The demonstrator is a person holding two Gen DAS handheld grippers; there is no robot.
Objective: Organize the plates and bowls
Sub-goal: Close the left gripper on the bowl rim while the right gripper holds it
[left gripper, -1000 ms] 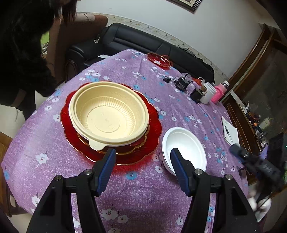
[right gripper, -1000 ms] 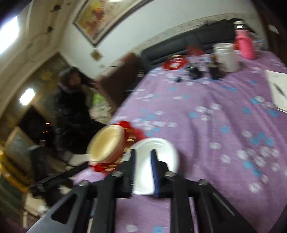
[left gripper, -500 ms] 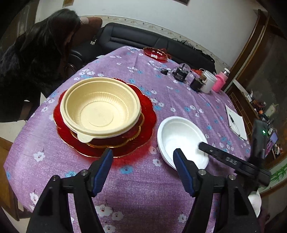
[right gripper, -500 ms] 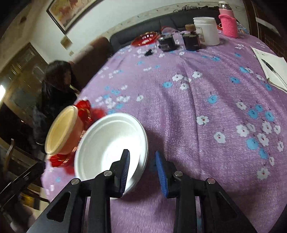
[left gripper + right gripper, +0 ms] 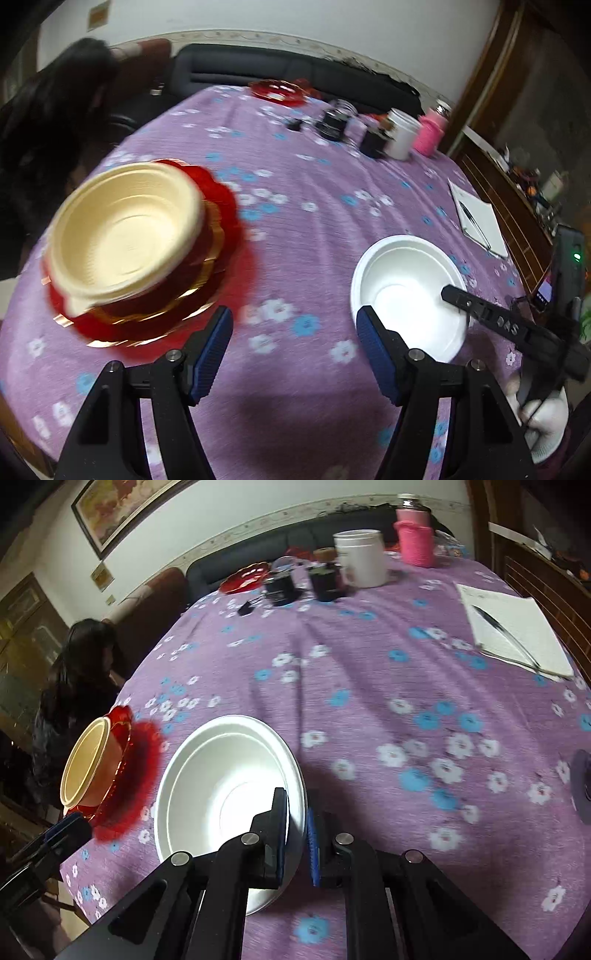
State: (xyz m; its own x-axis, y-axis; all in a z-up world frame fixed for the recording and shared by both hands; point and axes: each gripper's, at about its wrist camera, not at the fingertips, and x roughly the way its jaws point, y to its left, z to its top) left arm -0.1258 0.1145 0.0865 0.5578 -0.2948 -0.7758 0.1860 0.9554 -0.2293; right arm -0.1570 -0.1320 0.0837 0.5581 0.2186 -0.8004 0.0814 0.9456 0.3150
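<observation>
A white bowl (image 5: 221, 786) sits on the purple flowered tablecloth; it also shows in the left wrist view (image 5: 402, 288). My right gripper (image 5: 297, 834) is shut on its near right rim, one finger inside and one outside. A cream bowl (image 5: 125, 229) rests on a stack of red plates (image 5: 225, 206) to the left; both show small at the left of the right wrist view (image 5: 88, 760). My left gripper (image 5: 293, 354) is open and empty above the cloth between the stack and the white bowl.
At the far side stand a small red dish (image 5: 277, 90), dark jars (image 5: 334, 122), a white mug (image 5: 402, 134) and a pink bottle (image 5: 430, 134). A notebook with a pen (image 5: 478, 221) lies at the right. A person (image 5: 48, 110) sits at the far left.
My right gripper has come over the white bowl's rim and closed on it. My left gripper has shifted right, so the red stack sits further left in its view.
</observation>
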